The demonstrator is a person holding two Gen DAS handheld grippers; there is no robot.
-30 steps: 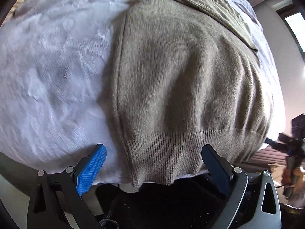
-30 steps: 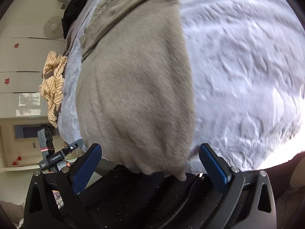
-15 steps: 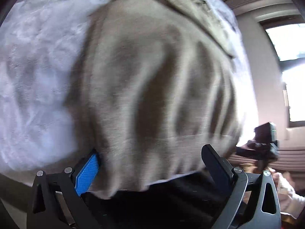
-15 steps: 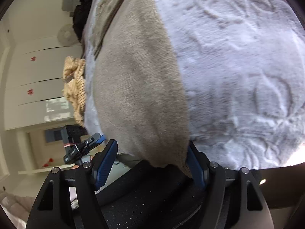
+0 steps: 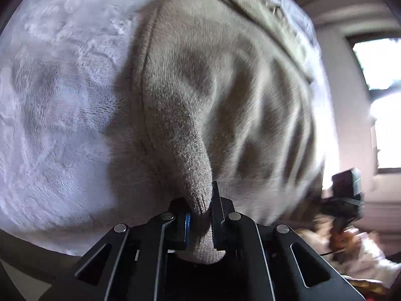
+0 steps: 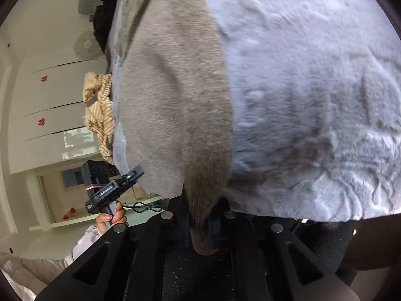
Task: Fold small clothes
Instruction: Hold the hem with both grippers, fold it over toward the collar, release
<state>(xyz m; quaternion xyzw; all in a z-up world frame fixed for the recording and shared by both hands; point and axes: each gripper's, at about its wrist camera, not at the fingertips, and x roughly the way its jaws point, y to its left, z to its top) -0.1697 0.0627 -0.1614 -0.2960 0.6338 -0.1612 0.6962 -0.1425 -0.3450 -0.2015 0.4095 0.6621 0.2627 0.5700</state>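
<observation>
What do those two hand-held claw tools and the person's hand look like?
The left gripper is a matte black angular frame with silver rivets, triangular cut-outs and a blue finger pad. The right gripper has the same black frame and rivets. The person's left hand has glossy pink nails and a pale sleeve.

sweater [image 5: 225,95]: taupe knit cloth, matt, finely fuzzy, ribbed at hem
blanket [image 5: 62,100]: pale plush cloth, embossed, soft nap
left gripper [image 5: 200,215]: matt black plastic, metal pins
</observation>
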